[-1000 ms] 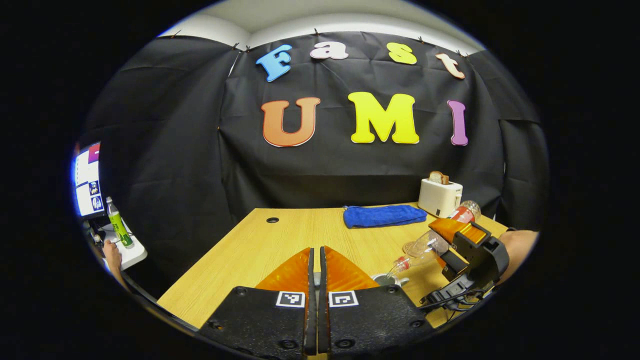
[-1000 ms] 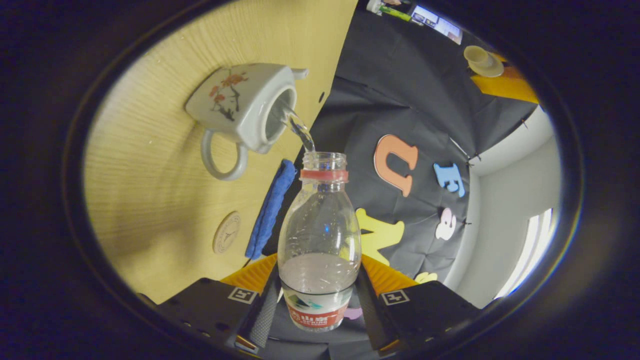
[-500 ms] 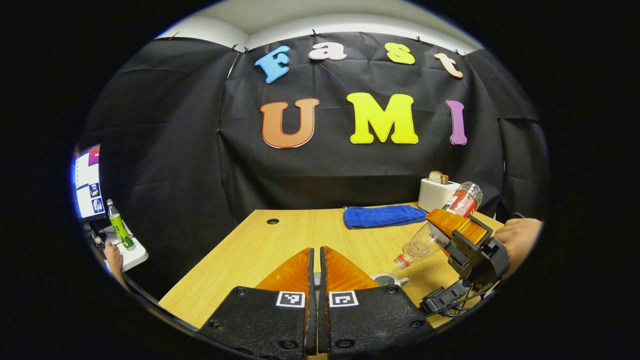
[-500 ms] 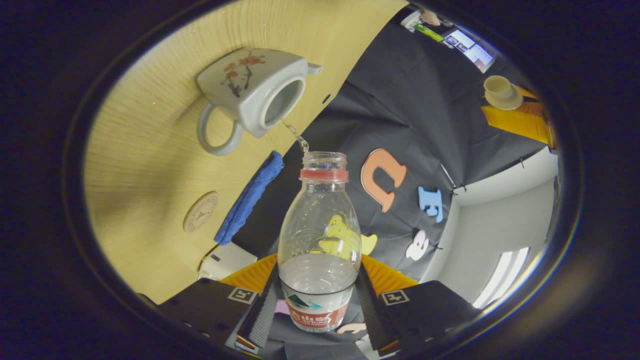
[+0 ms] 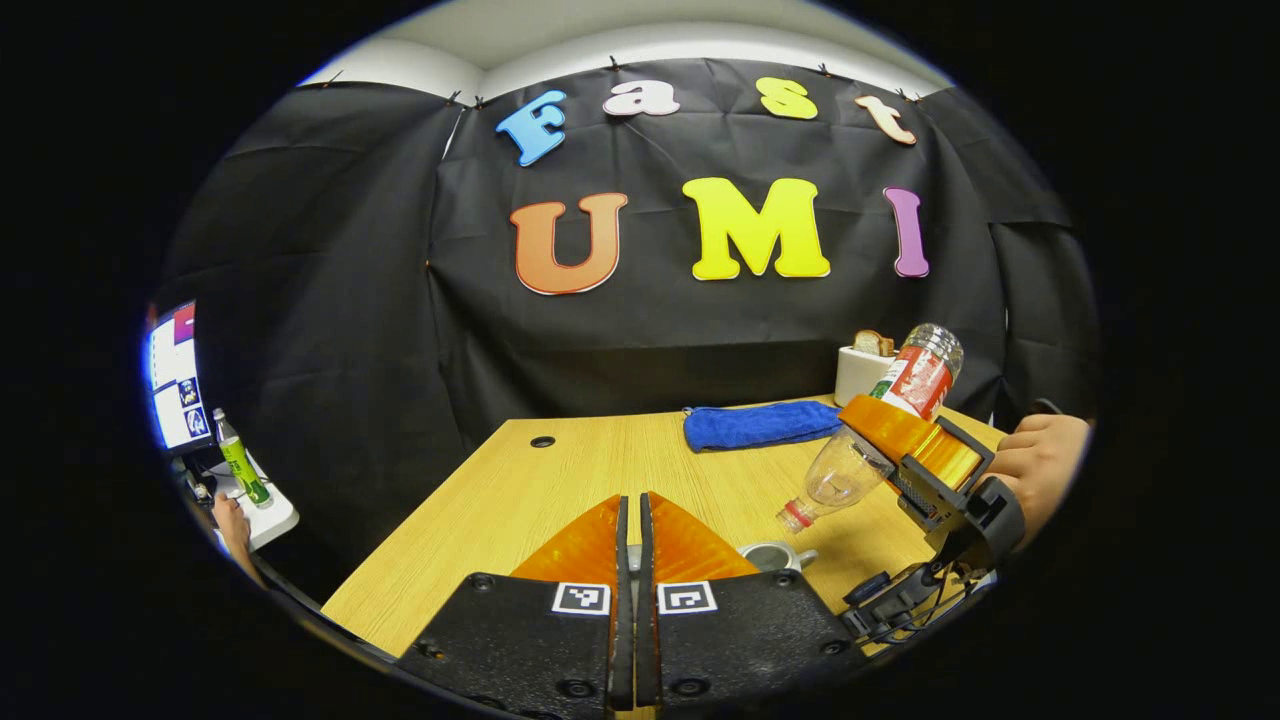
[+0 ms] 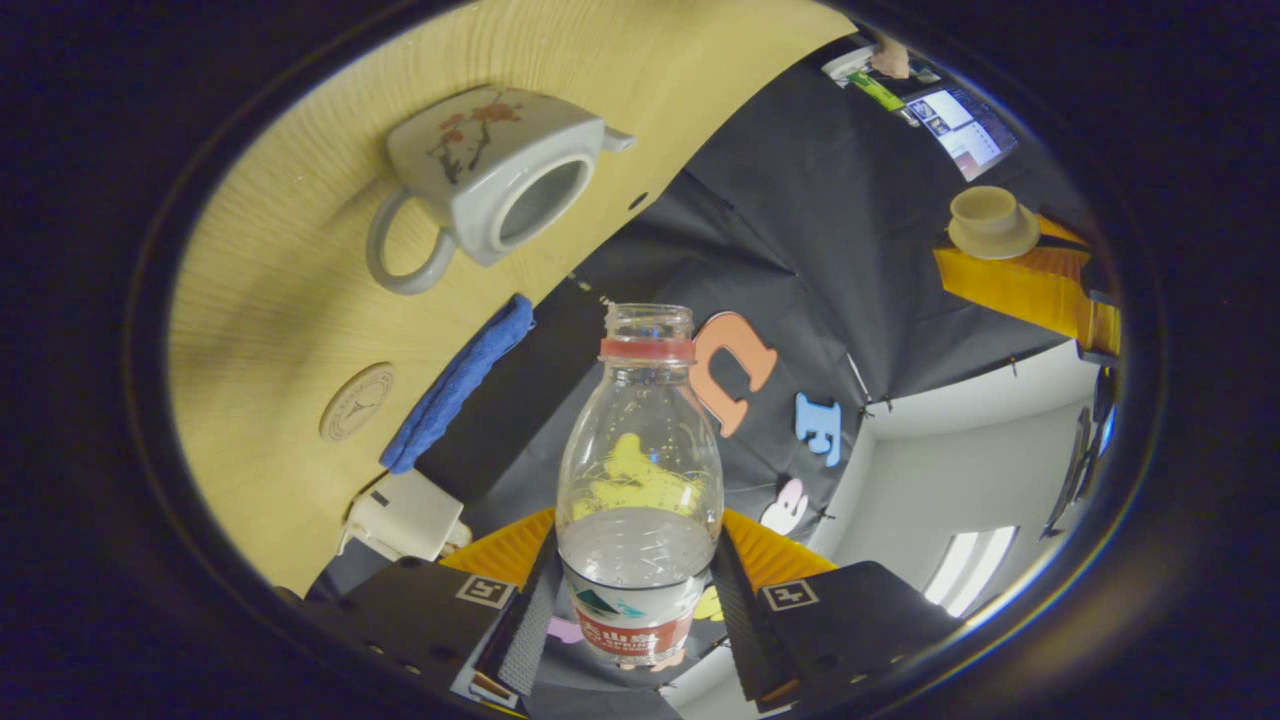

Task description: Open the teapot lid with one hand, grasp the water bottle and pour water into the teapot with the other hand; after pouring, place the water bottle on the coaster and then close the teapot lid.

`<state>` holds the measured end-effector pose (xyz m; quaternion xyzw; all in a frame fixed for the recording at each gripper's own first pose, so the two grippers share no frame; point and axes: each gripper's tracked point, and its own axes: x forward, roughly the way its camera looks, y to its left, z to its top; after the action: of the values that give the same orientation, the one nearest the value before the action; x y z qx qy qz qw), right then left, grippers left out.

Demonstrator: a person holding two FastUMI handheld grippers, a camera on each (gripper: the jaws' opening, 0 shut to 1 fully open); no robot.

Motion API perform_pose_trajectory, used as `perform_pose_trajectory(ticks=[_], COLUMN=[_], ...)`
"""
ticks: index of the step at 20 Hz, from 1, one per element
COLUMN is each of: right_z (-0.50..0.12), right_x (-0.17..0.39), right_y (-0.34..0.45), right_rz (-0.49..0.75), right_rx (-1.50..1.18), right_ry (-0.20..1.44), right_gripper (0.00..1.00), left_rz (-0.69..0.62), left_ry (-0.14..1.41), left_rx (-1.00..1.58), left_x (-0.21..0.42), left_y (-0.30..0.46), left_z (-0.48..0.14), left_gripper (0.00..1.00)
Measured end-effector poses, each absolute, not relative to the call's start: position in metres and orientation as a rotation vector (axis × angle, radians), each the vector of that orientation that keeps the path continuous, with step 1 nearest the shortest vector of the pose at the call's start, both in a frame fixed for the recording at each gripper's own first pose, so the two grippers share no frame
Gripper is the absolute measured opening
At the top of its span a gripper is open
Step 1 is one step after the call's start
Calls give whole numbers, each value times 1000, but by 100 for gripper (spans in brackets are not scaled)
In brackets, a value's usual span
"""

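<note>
Your right claw is clamped on the clear plastic water bottle with the red neck ring, both fingers pressing its labelled base, and some water sits low inside it. Seen from the left gripper view, that bottle is tilted mouth-down over the wooden worktop, with your hand behind the claw. No stream shows at the mouth, so the pour looks finished or nearly so. Out past the bottle, the pale grey square ceramic teapot with a red blossom print stands open on the worktop, its mouth bare. Your left claw has its fingers together; from across, the round pale teapot lid rests on top of it, though you cannot tell from its own view exactly how the lid is gripped. The round tan coaster lies bare beside the folded blue cloth, near the white toaster. So lid off: done. Pouring: by the look of it done. Left for you: stand the bottle on that coaster, then set the lid back on the teapot.
</note>
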<state>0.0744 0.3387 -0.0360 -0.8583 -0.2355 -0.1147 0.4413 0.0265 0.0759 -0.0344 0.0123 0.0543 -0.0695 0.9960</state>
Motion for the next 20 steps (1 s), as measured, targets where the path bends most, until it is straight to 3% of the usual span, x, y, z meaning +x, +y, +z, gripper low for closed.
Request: perform_pose_trajectory(ticks=[12,20], right_z=[-32,-39], right_x=[74,70], right_y=[336,348], right_rz=[-304,-330], right_rx=[-2019,-2130], right_ry=[-618,-706], right_gripper=[77,74], left_rz=[-140,-138], left_ry=[106,117], left_rx=[18,18], left_x=[28,30], left_y=[74,74], left_z=[-34,-36], left_gripper=[4,4])
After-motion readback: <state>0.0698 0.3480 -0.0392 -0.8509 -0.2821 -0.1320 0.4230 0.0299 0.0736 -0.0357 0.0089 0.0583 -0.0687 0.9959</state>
